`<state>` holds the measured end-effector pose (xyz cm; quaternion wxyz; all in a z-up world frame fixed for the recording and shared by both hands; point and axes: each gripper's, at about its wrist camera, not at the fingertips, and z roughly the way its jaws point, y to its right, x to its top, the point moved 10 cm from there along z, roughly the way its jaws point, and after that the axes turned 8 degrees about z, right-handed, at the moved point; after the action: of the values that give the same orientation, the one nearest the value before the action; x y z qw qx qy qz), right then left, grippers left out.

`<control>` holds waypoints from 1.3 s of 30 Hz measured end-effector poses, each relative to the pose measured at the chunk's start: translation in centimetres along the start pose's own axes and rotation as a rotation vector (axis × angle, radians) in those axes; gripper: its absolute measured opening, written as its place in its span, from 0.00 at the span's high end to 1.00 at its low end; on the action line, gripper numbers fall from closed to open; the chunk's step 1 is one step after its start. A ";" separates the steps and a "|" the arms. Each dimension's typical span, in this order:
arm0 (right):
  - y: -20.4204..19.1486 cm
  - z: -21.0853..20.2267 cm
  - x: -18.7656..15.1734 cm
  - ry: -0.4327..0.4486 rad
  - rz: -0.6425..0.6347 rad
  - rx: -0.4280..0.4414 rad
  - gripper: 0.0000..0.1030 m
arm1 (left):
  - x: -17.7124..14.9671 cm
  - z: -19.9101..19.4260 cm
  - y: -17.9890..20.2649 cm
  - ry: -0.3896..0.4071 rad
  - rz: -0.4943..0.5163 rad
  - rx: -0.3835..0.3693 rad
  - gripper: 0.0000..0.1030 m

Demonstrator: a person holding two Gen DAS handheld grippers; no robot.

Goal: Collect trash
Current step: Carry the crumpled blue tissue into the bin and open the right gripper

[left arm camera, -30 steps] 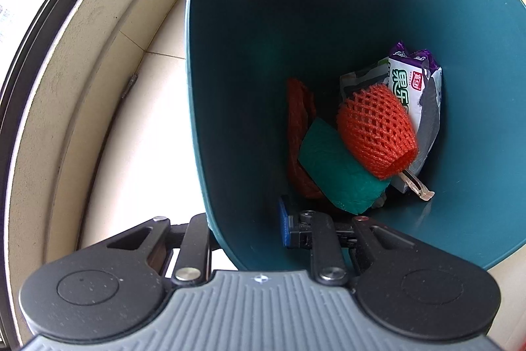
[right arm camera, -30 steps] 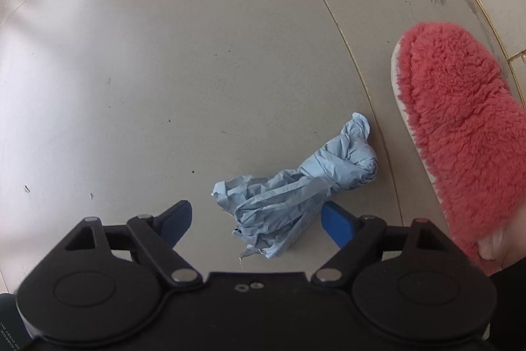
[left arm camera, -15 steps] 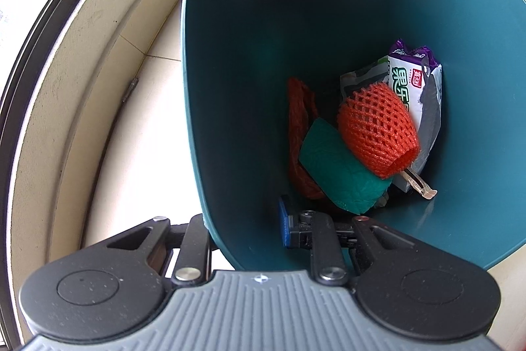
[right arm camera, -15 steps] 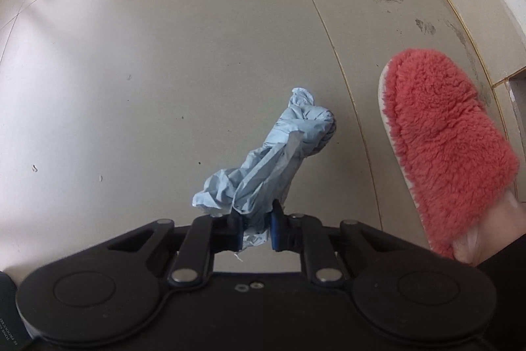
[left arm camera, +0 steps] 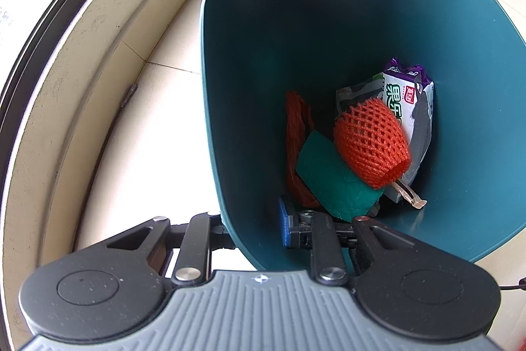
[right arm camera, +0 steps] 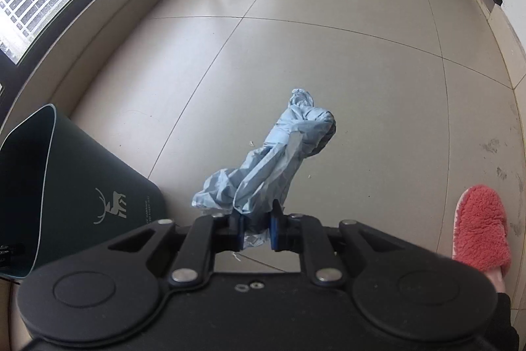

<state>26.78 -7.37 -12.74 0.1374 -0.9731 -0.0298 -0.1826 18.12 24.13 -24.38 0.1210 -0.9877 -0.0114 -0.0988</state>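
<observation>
Left wrist view: your left gripper (left arm camera: 254,231) is clenched on the near wall of the teal bin (left arm camera: 230,87), one finger inside and one outside, tipping its mouth toward you, I judge, to take the next piece; inside lie an orange foam net (left arm camera: 371,143), a green sponge (left arm camera: 328,183), a flat orange net (left arm camera: 297,134) and a printed wrapper (left arm camera: 407,101). Right wrist view: your right gripper (right arm camera: 256,227) grasps the crumpled blue paper (right arm camera: 279,160) by its lower end, clear of the floor (right arm camera: 328,55), a pale, creased, twisted wad standing up from the fingers, just right of the bin, near your pink slipper (right arm camera: 480,226).
</observation>
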 end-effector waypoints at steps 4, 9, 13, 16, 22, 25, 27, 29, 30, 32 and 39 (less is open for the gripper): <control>-6.0 -3.5 0.4 0.017 -0.121 0.065 0.88 | 0.1 -0.5 -0.3 0.017 -0.016 -0.010 0.79; -13.1 -6.2 -1.1 0.027 -0.298 0.121 0.88 | 0.1 -1.6 -0.9 0.053 -0.030 -0.016 0.79; -17.1 -6.7 -2.5 0.014 -0.438 0.159 0.88 | 0.1 -2.4 -1.6 0.073 -0.048 -0.023 0.79; -18.6 -5.3 -4.3 -0.024 -0.538 0.177 0.88 | 0.1 -2.5 -1.9 0.077 -0.056 -0.024 0.79; -23.3 -3.0 -7.3 -0.125 -0.697 0.172 0.88 | 0.0 -2.5 -1.9 0.083 -0.057 -0.022 0.79; -23.5 -0.7 -7.4 -0.123 -0.717 0.139 0.88 | 0.1 -2.6 -1.5 0.099 -0.043 -0.021 0.79; -23.8 1.2 -7.5 -0.136 -0.711 0.131 0.88 | 0.1 -2.8 -1.5 0.102 -0.045 -0.028 0.79; -23.7 2.7 -7.4 -0.152 -0.720 0.120 0.88 | 0.2 -2.9 -1.4 0.106 -0.044 -0.037 0.79; -23.7 3.5 -7.4 -0.158 -0.728 0.111 0.88 | 0.2 -2.9 -1.4 0.110 -0.040 -0.034 0.79; -23.6 5.4 -7.5 -0.180 -0.730 0.090 0.88 | 0.3 -3.0 -1.2 0.115 -0.035 -0.042 0.79; -22.5 9.7 -8.1 -0.253 -0.715 0.055 0.85 | 0.2 -2.6 -1.1 0.115 -0.026 -0.031 0.79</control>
<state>20.19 16.90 -18.64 0.0862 -0.9120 -0.3891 -0.0967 17.75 24.56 -21.56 0.1048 -0.9818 -0.0158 -0.1573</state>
